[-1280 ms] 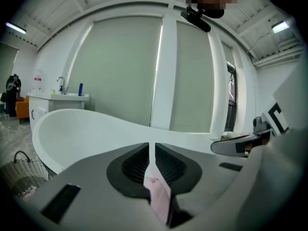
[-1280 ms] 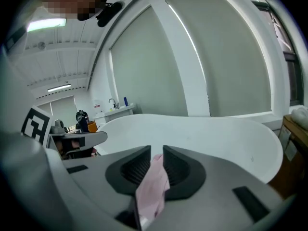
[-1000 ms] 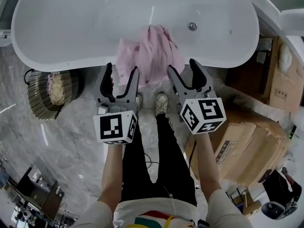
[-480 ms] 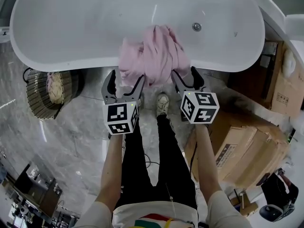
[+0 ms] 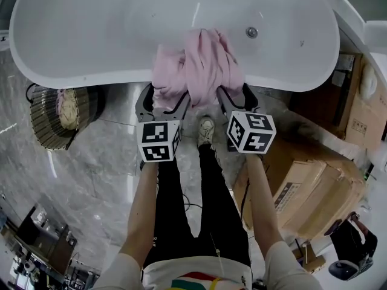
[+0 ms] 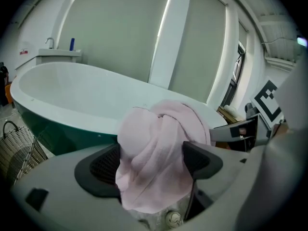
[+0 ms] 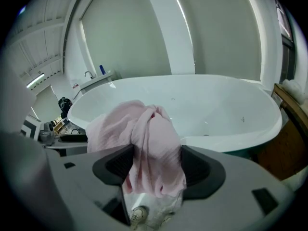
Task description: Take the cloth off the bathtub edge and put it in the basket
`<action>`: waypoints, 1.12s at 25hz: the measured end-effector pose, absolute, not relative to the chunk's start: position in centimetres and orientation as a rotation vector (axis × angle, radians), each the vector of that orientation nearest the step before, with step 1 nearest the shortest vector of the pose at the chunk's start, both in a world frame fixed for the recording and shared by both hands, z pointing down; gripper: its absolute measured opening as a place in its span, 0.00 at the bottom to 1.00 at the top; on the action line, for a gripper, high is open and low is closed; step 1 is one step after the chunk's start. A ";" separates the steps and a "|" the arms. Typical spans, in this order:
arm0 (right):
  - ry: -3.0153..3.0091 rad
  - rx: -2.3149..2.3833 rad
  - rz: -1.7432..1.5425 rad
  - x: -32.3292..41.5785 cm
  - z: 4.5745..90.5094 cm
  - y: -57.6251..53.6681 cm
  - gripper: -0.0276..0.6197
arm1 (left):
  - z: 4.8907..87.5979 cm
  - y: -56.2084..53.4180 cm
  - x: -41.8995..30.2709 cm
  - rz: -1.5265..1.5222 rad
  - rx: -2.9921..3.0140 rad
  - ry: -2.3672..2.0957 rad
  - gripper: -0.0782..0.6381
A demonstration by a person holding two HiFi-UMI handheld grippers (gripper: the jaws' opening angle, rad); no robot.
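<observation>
A pink cloth (image 5: 196,62) hangs over the near edge of the white bathtub (image 5: 91,77). My left gripper (image 5: 164,98) straddles the cloth's left hanging fold, and the cloth (image 6: 159,153) fills the gap between its pads. My right gripper (image 5: 234,95) straddles the right fold (image 7: 149,148) the same way. Both pairs of jaws have just been opening and stand wide, with the cloth loose between them. The wicker basket (image 5: 42,119) sits on the floor at the left beside the tub, with some cream and pink stuff inside.
Cardboard boxes (image 5: 314,186) are stacked on the floor at the right. The person's legs and shoes (image 5: 207,128) stand just below the tub edge. A drain fitting (image 5: 251,32) sits inside the tub. The floor is grey marble.
Both grippers have moved down and in toward the tub edge, so their jaws now reach round the hanging cloth. The left jaws look wider than before.
</observation>
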State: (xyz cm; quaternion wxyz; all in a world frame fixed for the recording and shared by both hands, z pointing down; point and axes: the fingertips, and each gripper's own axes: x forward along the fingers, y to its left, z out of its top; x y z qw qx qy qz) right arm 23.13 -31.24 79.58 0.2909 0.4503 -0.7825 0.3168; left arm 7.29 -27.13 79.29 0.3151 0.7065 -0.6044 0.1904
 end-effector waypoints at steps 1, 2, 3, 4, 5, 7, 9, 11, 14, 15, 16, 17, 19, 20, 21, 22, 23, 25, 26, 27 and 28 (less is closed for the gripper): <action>-2.086 1.204 0.837 23.1 79.6 -31.2 0.51 | 79.4 -27.2 7.3 0.503 1.860 -1.591 0.67; -2.082 1.206 0.829 23.1 79.6 -31.2 0.51 | 79.5 -27.2 7.2 0.506 1.855 -1.594 0.67; -2.075 1.207 0.820 23.2 79.7 -31.2 0.51 | 79.7 -27.3 7.2 0.513 1.847 -1.602 0.67; -2.067 1.207 0.810 23.2 79.7 -31.2 0.51 | 79.8 -27.3 7.2 0.525 1.839 -1.610 0.67; -2.061 1.205 0.795 23.2 79.8 -31.2 0.51 | 79.9 -27.3 7.3 0.542 1.836 -1.612 0.67; -2.058 1.190 0.742 23.1 79.8 -31.1 0.48 | 80.2 -27.3 8.1 0.599 1.853 -1.589 0.66; -2.061 1.160 0.676 22.8 79.9 -30.7 0.36 | 80.4 -27.3 8.8 0.656 1.878 -1.568 0.65; -2.061 1.151 0.638 22.4 80.0 -30.3 0.27 | 80.5 -27.3 9.1 0.687 1.897 -1.556 0.51; -2.073 1.180 0.680 22.6 80.1 -30.1 0.20 | 80.6 -27.5 9.2 0.705 1.907 -1.546 0.37; -2.079 1.189 0.698 22.6 80.0 -30.0 0.19 | 80.6 -27.5 9.2 0.694 1.909 -1.536 0.35; -2.086 1.192 0.706 22.6 80.0 -30.0 0.18 | 80.6 -27.4 9.1 0.683 1.911 -1.528 0.33; -2.093 1.191 0.710 22.6 80.0 -29.9 0.17 | 80.5 -27.3 9.1 0.674 1.914 -1.524 0.31; -2.109 1.182 0.719 22.6 80.0 -29.8 0.15 | 80.4 -27.2 9.1 0.666 1.918 -1.531 0.28; -2.115 1.175 0.726 22.6 80.0 -29.8 0.15 | 80.3 -27.1 9.2 0.660 1.917 -1.539 0.27; -2.121 1.168 0.731 22.7 80.0 -29.8 0.14 | 80.2 -27.1 9.3 0.651 1.913 -1.548 0.26; -2.125 1.162 0.733 22.7 79.9 -29.8 0.14 | 80.1 -27.0 9.3 0.639 1.907 -1.556 0.25; -2.129 1.157 0.730 22.8 79.9 -29.8 0.14 | 80.0 -26.9 9.4 0.628 1.902 -1.564 0.24; -2.135 1.149 0.709 22.7 79.6 -29.8 0.14 | 79.7 -26.9 9.4 0.613 1.898 -1.576 0.23; -2.139 1.145 0.695 22.7 79.5 -29.8 0.14 | 79.5 -26.9 9.4 0.609 1.900 -1.582 0.23; -2.142 1.143 0.684 22.6 79.3 -29.8 0.14 | 79.3 -26.8 9.4 0.606 1.904 -1.588 0.23; -2.147 1.141 0.674 22.5 79.0 -29.8 0.14 | 78.9 -26.8 9.4 0.603 1.910 -1.593 0.23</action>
